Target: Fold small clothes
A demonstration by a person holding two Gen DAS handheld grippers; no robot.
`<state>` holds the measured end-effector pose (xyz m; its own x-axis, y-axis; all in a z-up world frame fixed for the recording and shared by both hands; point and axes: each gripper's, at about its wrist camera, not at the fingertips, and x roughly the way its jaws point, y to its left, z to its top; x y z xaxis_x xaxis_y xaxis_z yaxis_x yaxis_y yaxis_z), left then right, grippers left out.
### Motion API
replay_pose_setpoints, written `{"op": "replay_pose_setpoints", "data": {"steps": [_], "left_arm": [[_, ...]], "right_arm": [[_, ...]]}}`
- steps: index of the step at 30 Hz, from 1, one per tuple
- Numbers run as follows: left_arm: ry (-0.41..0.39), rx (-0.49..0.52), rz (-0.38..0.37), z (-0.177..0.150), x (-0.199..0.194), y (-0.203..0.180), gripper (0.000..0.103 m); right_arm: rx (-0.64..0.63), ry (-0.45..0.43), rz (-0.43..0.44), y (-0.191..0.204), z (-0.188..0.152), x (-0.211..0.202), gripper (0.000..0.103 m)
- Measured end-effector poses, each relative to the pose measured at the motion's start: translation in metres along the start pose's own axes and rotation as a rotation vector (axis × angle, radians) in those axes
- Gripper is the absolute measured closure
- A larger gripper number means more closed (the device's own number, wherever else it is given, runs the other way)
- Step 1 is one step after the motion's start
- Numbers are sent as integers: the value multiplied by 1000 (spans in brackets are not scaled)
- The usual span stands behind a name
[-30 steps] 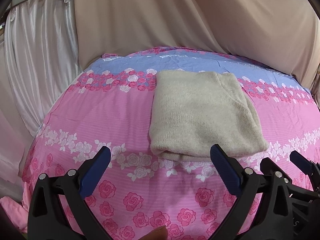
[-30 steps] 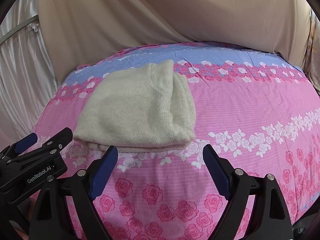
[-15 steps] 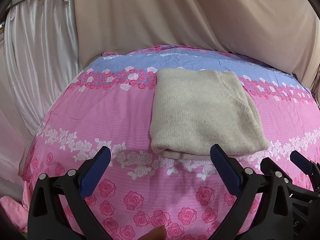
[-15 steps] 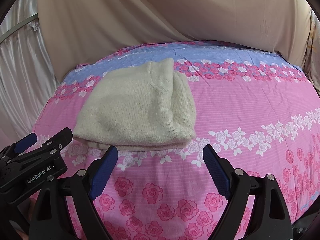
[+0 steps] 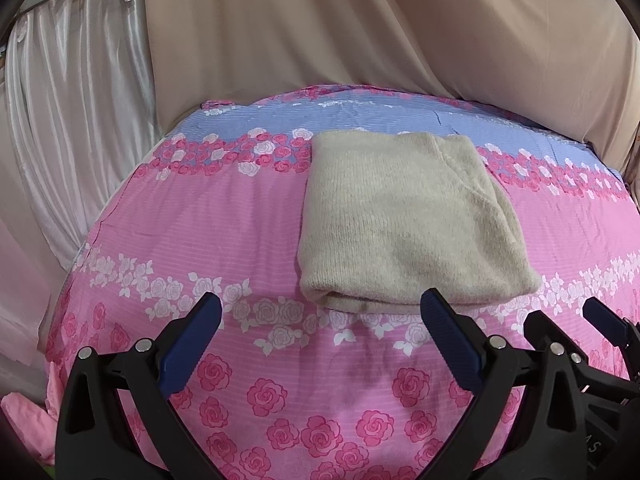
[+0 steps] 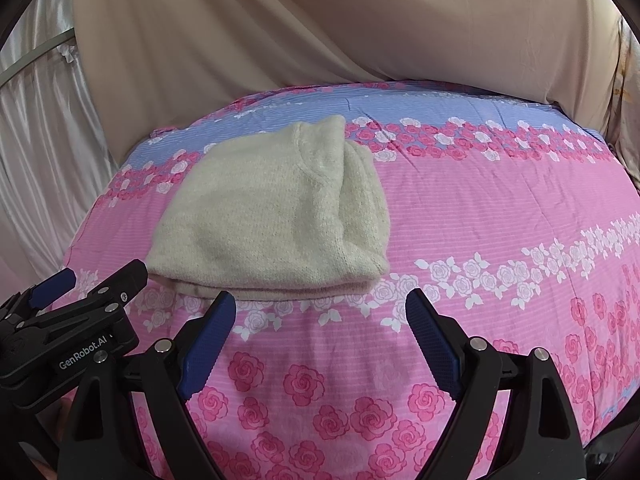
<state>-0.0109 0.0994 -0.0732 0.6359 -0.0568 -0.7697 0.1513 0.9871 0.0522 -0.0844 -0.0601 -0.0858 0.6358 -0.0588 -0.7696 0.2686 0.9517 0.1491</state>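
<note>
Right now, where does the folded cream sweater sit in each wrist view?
Left wrist view: folded cream sweater lies right of centre, its near edge just beyond the right jaw of the open left gripper.
Right wrist view: it lies left of centre, beyond the left jaw of the open right gripper.
Shared landmark: the white rose band along its near edge.

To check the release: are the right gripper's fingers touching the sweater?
Apart. The right wrist view shows pink sheet between the open right gripper and the sweater.
</note>
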Motion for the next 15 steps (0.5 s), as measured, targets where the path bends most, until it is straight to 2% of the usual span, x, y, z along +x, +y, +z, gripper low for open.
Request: {"op": "replay_pose_setpoints", "data": {"steps": [6,15], "left_arm": [[-37,1,13,0,-4,1,5],[0,-7,0,0,1,2,6]], "right_arm": [[-1,-2,-2,3,-1,-1,18],[-1,4,-6,3,-2,0,18]]}}
